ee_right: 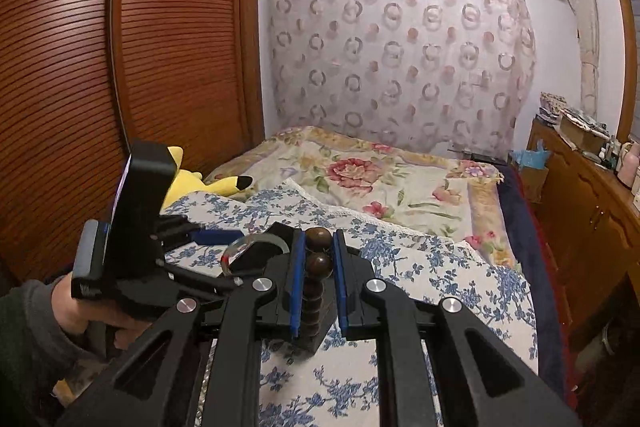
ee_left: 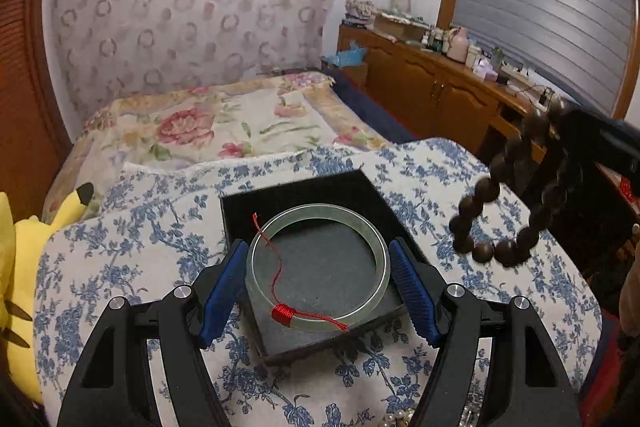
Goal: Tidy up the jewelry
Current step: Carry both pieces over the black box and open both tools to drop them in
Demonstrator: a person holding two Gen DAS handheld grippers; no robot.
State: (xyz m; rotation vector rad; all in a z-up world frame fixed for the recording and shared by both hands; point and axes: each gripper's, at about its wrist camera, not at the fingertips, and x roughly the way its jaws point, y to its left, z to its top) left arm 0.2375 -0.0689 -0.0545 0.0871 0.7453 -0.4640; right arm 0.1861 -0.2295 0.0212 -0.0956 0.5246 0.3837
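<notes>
The left gripper (ee_left: 318, 279) clamps the jade bangle (ee_left: 318, 267), apparently firmly; the right gripper (ee_right: 318, 279) pinches the bead bracelet (ee_right: 319, 263). Smooth jade may slip.

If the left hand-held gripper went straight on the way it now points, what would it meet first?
Probably the black box: the left hand-held gripper holds the jade bangle over its grey lining, so the bangle would likely touch down there first, though depth is unclear.
</notes>
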